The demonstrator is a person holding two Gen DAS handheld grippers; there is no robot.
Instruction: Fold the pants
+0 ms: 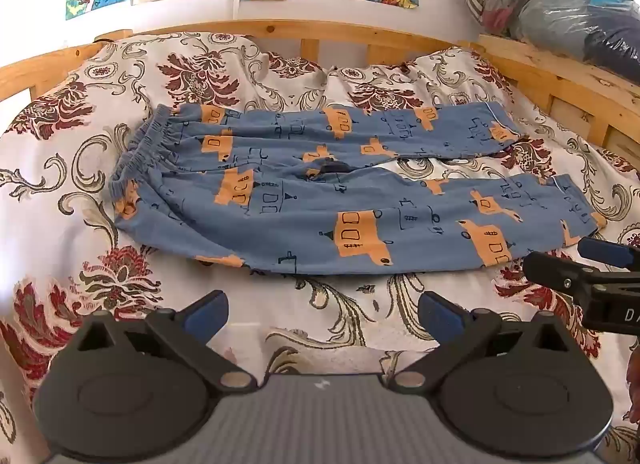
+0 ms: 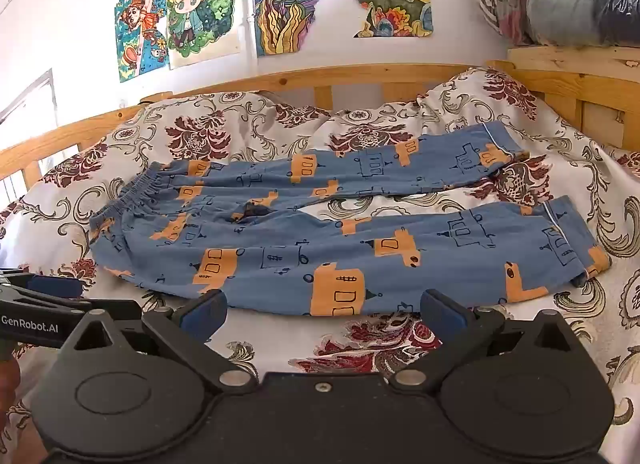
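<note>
Left gripper: jaws spread wide, blue pads apart with nothing between them, poised above the floral bedsheet and touching no cloth. Beyond its fingertips the blue pants with orange prints lie flat and unfolded, elastic waistband to the left of the fingers, both legs running rightward to the cuffs. Right gripper: jaws likewise fully parted and empty, its pads just short of the near leg's lower edge; the pants spread directly ahead of the fingers. A wooden bed rail stands beyond the pants.
</note>
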